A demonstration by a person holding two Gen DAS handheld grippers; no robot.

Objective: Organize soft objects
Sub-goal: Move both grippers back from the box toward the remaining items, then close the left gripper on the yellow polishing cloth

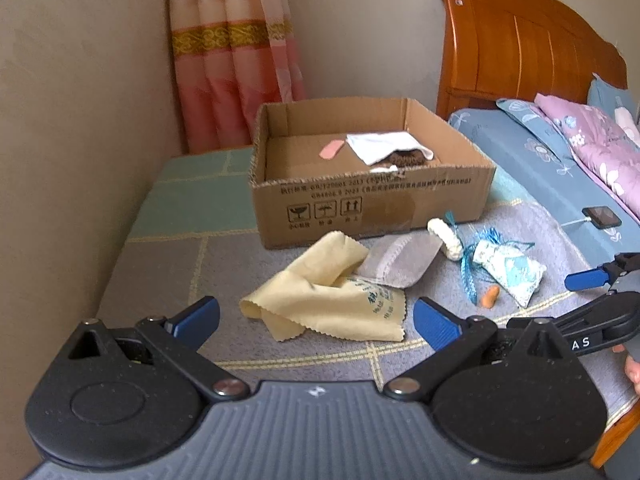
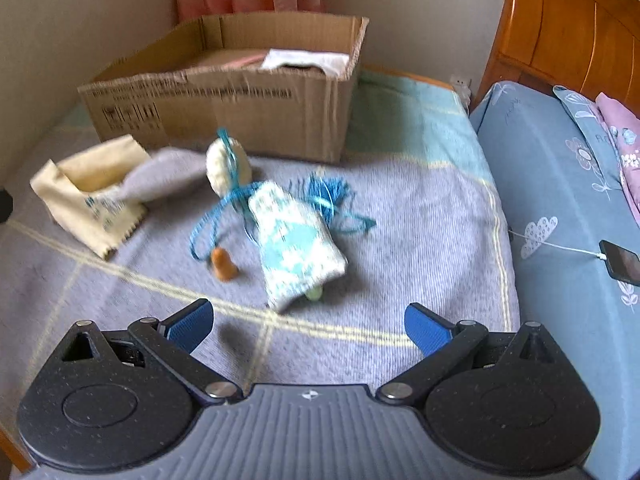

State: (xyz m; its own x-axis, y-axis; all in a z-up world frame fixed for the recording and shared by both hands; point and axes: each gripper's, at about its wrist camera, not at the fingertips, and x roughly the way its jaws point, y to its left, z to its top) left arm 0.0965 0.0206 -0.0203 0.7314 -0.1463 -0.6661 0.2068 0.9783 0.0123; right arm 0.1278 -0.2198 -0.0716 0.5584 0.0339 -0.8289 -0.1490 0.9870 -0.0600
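An open cardboard box (image 1: pixel 372 204) (image 2: pixel 224 108) stands on a blanket-covered surface and holds a white cloth (image 1: pixel 384 145), a brown fuzzy item and a pink strip (image 1: pixel 331 149). In front of it lie a yellow cloth (image 1: pixel 332 292) (image 2: pixel 88 200), a grey pouch (image 1: pixel 400 260) (image 2: pixel 164 180), a white scrunchie (image 1: pixel 444 238) (image 2: pixel 224 164), a blue floral sachet (image 1: pixel 510 270) (image 2: pixel 296 248) with blue cord, and an orange earplug (image 1: pixel 490 297) (image 2: pixel 224 266). My left gripper (image 1: pixel 316 318) is open and empty just short of the yellow cloth. My right gripper (image 2: pixel 308 320) is open and empty just short of the sachet; it also shows in the left wrist view (image 1: pixel 588 278).
A bed with blue bedding (image 2: pixel 560 184), a pink quilt (image 1: pixel 592 140) and a wooden headboard (image 1: pixel 520 40) stands on the right. A phone on a cable (image 1: pixel 602 217) (image 2: pixel 622 266) lies on it. A wall and pink curtain (image 1: pixel 232 60) are behind the box.
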